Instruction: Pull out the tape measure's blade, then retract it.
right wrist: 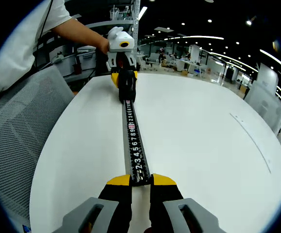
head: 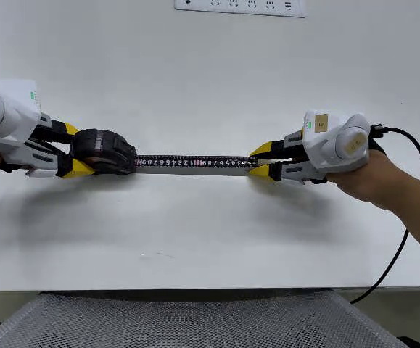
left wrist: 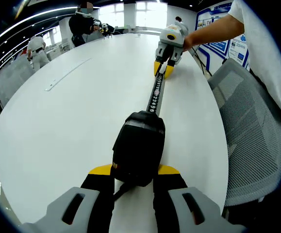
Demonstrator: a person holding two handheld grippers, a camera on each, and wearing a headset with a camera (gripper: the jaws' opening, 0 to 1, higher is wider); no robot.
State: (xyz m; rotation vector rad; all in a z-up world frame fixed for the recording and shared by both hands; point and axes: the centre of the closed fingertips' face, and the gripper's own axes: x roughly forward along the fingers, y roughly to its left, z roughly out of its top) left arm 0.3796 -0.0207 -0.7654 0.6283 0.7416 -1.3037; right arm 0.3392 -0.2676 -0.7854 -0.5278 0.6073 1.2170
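Two claws, both clamped. Left claw is clenched across the black tape measure case, one jaw on each broad side, at the left of the white surface. I can't tell whether the case touches the surface or rides just above it.

Right claw is pinched onto the free end of the blade, jaws nearly closed on the thin strip. In the right gripper view the printed scale runs straight out from between its yellow tips toward the case.

Why it's held this way, as I read it:
- The side grip on the case leaves the blade mouth clear and anchors the case against the spring's pull.
- Gripping the very tip puts the tension along the blade, not across it.
- The claws face each other on one line, so the blade runs straight with no visible kink or twist.
- The blade is low over the surface, so it has little room to sag.

Status guess: the blade is out a fair stretch with the claws well apart, so the pull-out looks mostly done and retraction is not yet done. Next move probably needs the right claw walked back toward the case under tension. Letting go here would likely let the blade whip back.
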